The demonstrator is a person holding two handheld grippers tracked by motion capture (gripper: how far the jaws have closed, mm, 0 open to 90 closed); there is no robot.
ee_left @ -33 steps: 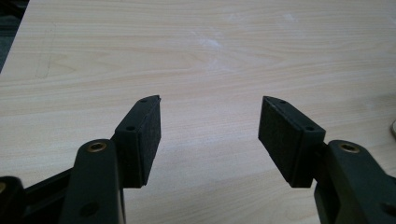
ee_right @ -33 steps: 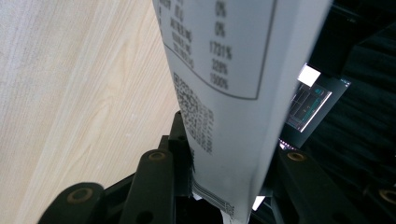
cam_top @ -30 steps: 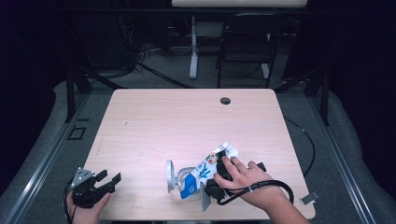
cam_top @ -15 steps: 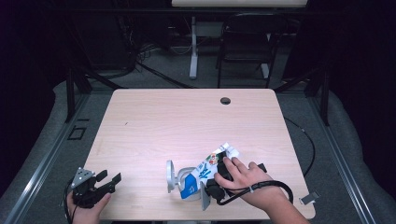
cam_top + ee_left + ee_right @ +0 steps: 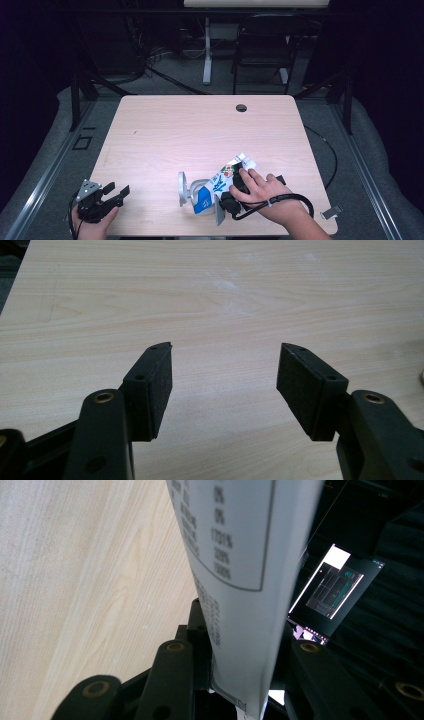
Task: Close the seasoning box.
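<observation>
1. High view: the carton (image 5: pixel 220 182) lies on its side near the front edge of the table (image 5: pixel 200 130), right of centre. Its long axis runs on a slant, blue base toward the person and the folded white top pointing away and to the right. The right hand (image 5: pixel 260 189) is draped over it, and the right gripper (image 5: pixel 227 197) sits at the carton's near end. Far off at the front left corner, the left gripper (image 5: pixel 107 196) hovers in the left hand (image 5: pixel 92 220), well apart from the carton. No contest here, the right side is the nearer one.

2. Left gripper view: jaws spread wide, black pads (image 5: pixel 157 385) facing each other over bare wood. Nothing between them. The carton would lie away to this gripper's right.

3. Right gripper view: here's the action! The carton's white printed panel (image 5: pixel 240 570) runs straight up out of the jaws, its long axis along the gripper's line. The jaws have just been closing, and they sit tight against both faces. I'd call that clamped on the carton, ready for a lift.
</observation>
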